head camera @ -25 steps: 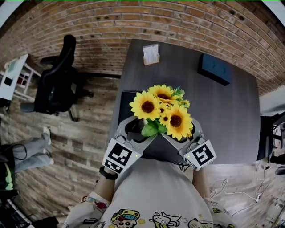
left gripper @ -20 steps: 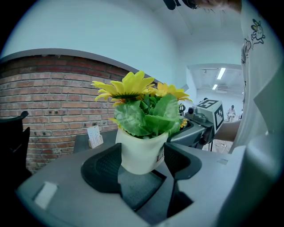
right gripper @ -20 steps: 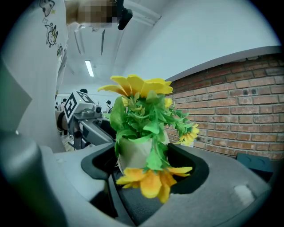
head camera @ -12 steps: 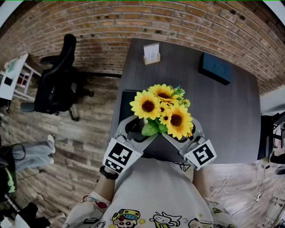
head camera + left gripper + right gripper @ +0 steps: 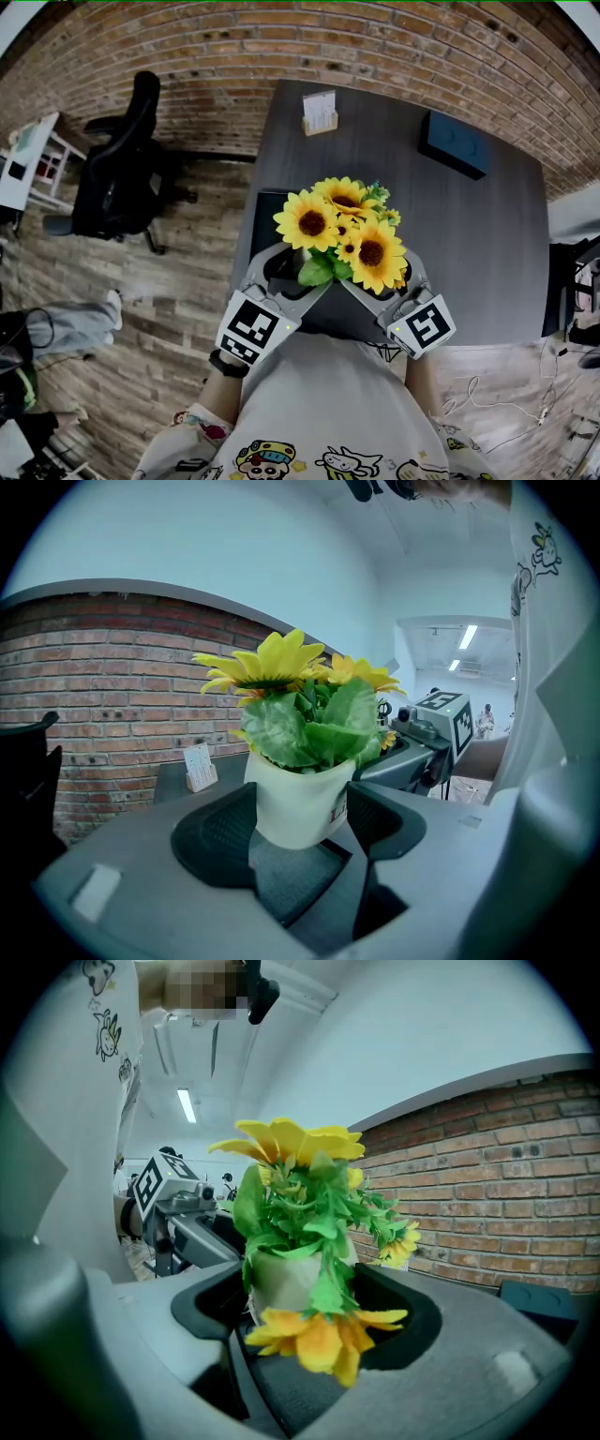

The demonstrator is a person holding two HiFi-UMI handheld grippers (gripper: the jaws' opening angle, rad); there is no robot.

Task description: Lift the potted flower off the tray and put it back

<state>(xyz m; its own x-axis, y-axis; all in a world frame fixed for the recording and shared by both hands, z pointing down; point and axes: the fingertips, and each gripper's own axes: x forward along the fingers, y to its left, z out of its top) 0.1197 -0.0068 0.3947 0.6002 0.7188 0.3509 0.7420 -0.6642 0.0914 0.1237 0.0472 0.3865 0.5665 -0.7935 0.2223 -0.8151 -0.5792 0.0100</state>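
A white pot (image 5: 298,803) of yellow sunflowers (image 5: 342,234) sits between both grippers, in front of the person's body. In the head view the blooms hide the pot, and a dark tray (image 5: 265,208) shows beneath them. My left gripper (image 5: 292,274) reaches in from the lower left; in the left gripper view its pads (image 5: 220,832) press both sides of the pot. My right gripper (image 5: 398,286) comes from the lower right. Its jaws stand around the same pot (image 5: 281,1283), and leaves and a drooping bloom (image 5: 319,1335) cover one pad. I cannot tell whether the pot rests on the tray.
The dark grey table (image 5: 469,244) carries a card holder (image 5: 318,114) at its far edge and a dark box (image 5: 453,143) at the far right. A black office chair (image 5: 127,178) stands on the left. A bystander's legs (image 5: 70,323) are at the left edge. Cables (image 5: 497,403) lie on the floor at the right.
Both grippers and the flower pot stay where they were. Only the bystander's legs at the left edge have shifted.
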